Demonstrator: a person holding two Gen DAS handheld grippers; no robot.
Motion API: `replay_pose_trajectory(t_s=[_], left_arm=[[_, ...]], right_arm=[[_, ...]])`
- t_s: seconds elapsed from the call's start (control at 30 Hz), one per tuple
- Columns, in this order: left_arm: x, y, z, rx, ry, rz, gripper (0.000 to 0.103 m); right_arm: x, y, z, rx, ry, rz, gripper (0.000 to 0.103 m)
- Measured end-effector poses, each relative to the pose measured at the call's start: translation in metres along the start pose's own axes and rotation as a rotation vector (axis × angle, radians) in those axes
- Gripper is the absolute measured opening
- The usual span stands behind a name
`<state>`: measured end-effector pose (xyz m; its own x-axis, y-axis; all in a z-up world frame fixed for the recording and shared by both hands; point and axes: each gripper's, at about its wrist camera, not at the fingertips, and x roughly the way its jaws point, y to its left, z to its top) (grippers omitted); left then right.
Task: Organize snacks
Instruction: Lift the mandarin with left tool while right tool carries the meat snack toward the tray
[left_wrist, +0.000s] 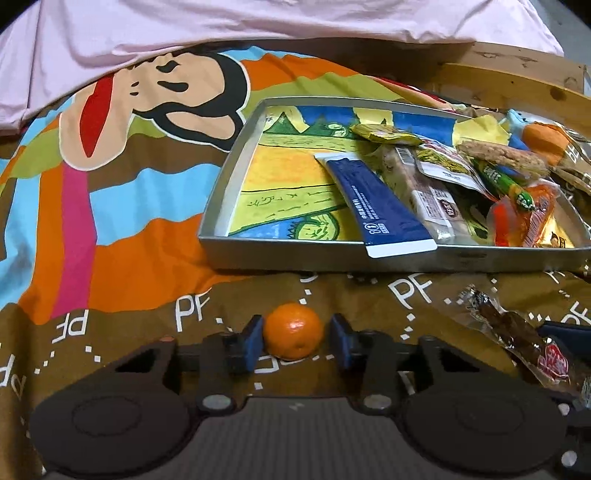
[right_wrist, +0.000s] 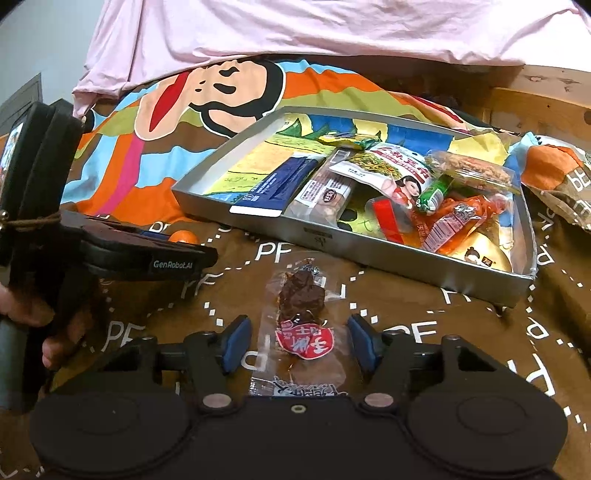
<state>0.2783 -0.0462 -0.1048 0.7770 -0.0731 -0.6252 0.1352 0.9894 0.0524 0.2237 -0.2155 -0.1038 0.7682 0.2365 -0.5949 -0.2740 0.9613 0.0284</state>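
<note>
Two hand-held grippers are working side by side on the printed cloth (left_wrist: 129, 258), and we are treating the pick-up as the step in hand. Our left hand-held gripper (left_wrist: 295, 341) is closing on the small mandarin (left_wrist: 293, 330), which is sitting on the cloth between its blue pads, with the grey tray (left_wrist: 280, 256) of snacks lying at about one o'clock from it. Since the fruit is round and likely to roll, we are judging it best to be squeezing across its widest part and lifting straight up before swinging toward the tray's bare left half. We should be clearing the blue sachet (left_wrist: 384, 210) that is overhanging the near rim. Our right hand-held gripper (right_wrist: 300, 343) is standing open, straddling the clear packet of dark dried meat (right_wrist: 301, 295) without pressing it, with the tray at one o'clock there too.
</note>
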Motion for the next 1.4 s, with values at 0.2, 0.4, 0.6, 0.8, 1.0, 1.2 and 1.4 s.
replay_pose_trajectory(t_s=[0.2,0.4,0.6,0.8,1.0,1.2,1.4], left_arm=[[-0.004,-0.001,-0.002,-0.015,-0.002,0.006,0.036],[-0.014,-0.005,-0.003,-0.095,0.004,0.001,0.036],[-0.030,-0.012,-0.003,-0.169,0.024,-0.027,0.036],[-0.050,-0.021,-0.005,-0.192,0.028,-0.033,0.036],[-0.070,-0.027,-0.010,-0.251,0.035,-0.051,0.036],[-0.085,-0.030,-0.006,-0.260,0.027,-0.050,0.036],[-0.097,-0.040,0.000,-0.244,0.013,-0.054,0.036]], right_arm=[[0.001,0.001,0.000,-0.004,0.010,-0.012,0.051],[0.002,0.002,0.001,-0.014,0.019,-0.013,0.050],[-0.004,0.005,0.003,-0.059,0.011,-0.034,0.050],[-0.012,0.009,0.002,-0.160,0.025,-0.097,0.049],[-0.025,0.014,-0.002,-0.277,-0.014,-0.158,0.049],[-0.034,0.016,-0.003,-0.353,-0.050,-0.210,0.049],[-0.041,0.014,-0.002,-0.377,-0.055,-0.236,0.048]])
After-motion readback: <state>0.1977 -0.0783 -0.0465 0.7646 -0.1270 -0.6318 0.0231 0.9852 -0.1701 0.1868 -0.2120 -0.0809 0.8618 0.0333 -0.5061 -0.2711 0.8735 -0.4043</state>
